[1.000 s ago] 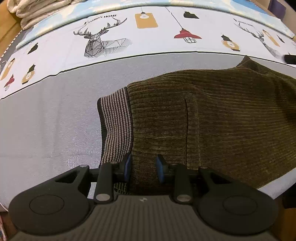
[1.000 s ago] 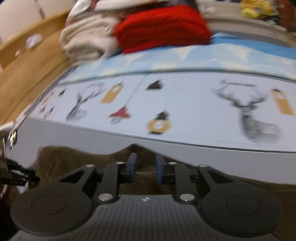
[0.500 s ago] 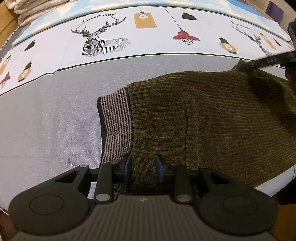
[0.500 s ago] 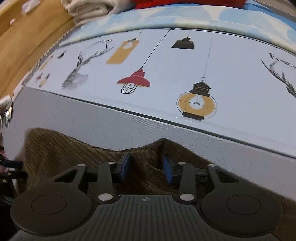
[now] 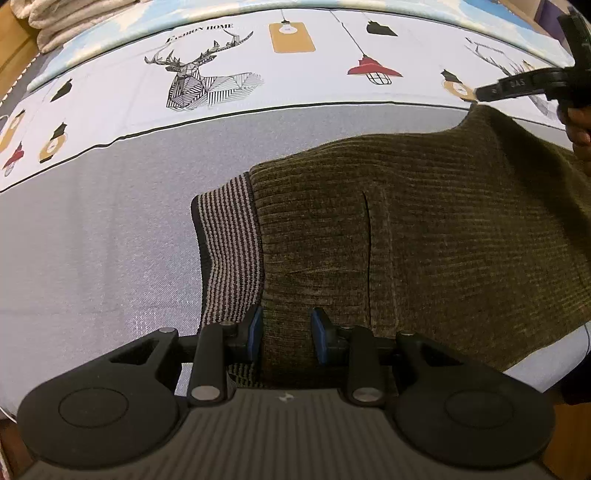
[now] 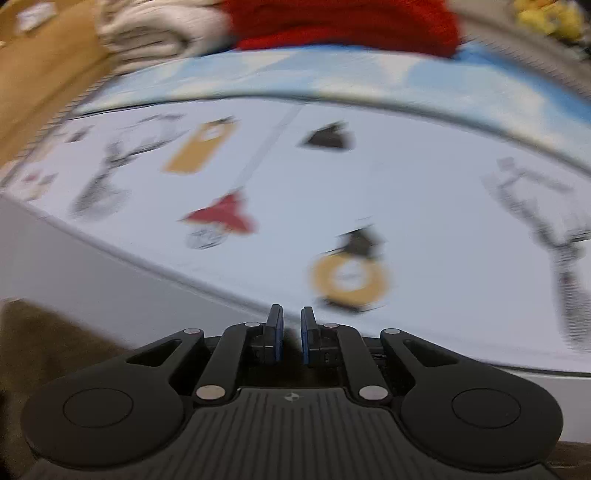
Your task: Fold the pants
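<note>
Olive-brown ribbed pants [image 5: 424, 221] lie on the grey cover, their striped waistband [image 5: 229, 251] pointing left. My left gripper [image 5: 286, 332] is shut on the near edge of the pants just right of the waistband, with fabric filling the gap between its blue pads. In the left wrist view my right gripper [image 5: 478, 96] pinches the far edge of the pants into a raised peak, a hand [image 5: 580, 129] behind it. In the blurred right wrist view, the right gripper [image 6: 290, 328] has its jaws closing, nearly together, on dark fabric, and the pants [image 6: 44, 350] spread to the lower left.
A white printed cloth [image 5: 207, 81] with deer and lamps covers the far half of the surface, and the grey cover [image 5: 92, 258] the near half. Folded pale towels [image 6: 147, 33] and a red knit [image 6: 343, 22] are stacked at the back. Wooden floor [image 6: 37, 74] shows at the left.
My right gripper came down onto the far edge of the pants, closed on a fold there and drew it up into a peak. The left gripper stayed put.
</note>
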`<state>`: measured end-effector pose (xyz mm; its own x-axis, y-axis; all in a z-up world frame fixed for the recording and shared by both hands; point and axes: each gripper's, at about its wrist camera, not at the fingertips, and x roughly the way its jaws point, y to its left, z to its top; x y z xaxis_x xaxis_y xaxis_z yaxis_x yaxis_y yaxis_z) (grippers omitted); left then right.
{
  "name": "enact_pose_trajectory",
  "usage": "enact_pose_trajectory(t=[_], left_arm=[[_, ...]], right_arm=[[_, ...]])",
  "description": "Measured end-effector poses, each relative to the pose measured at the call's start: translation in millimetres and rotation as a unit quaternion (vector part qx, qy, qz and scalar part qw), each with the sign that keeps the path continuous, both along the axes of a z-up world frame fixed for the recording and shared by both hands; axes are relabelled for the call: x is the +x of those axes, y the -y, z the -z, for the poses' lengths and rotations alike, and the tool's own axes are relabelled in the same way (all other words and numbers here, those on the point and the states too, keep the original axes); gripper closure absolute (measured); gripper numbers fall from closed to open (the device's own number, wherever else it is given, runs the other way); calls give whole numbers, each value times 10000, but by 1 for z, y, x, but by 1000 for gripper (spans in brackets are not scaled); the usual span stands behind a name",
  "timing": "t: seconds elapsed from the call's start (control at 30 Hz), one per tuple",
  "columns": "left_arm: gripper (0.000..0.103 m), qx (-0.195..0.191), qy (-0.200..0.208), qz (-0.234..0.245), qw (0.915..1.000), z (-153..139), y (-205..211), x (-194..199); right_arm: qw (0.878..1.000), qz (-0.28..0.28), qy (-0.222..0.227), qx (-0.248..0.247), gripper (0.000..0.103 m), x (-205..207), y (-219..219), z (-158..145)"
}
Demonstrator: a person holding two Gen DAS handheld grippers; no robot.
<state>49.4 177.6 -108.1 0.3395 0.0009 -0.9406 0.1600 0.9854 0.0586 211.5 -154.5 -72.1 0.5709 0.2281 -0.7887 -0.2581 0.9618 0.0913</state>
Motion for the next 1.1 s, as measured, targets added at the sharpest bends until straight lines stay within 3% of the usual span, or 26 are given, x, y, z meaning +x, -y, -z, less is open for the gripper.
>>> enact_pose_trajectory(t=[0.1,0.23,0.33,0.4,0.5,0.63,0.87,1.03,1.1], left_arm=[[67,-177,52,-94,9998,-4,-5,1],[65,-401,435,-355,9976,-19,-13,3],[64,-639,671,-628,9937,-29,-18,5],[64,-693,715,-710,9925,-32,-17,8],[64,-625,699,-668,9933,-32,-10,10],[64,-631,715,-597,9936,-34,-3,9],[63,-593,707,-512,9944,-34,3,8],[63,-585,716,-577,9940,-34,-2,8],[63,-596,720,-606,9938,-34,-3,8]], right_arm=[[9993,344,67,122,93,0,19,-7],[9983,145,354,433,92,-12,31,-27],[9962,-315,448,679,92,-24,33,-40],[9932,-803,280,791,89,-30,30,-42],[9861,-1530,-160,626,87,-41,23,-32],[9765,-2084,-513,184,87,-57,16,-17],[9811,-1655,-756,-653,87,-50,21,15],[9810,-1669,-706,-688,87,-52,20,14],[9826,-1662,-675,-488,87,-53,22,10]])
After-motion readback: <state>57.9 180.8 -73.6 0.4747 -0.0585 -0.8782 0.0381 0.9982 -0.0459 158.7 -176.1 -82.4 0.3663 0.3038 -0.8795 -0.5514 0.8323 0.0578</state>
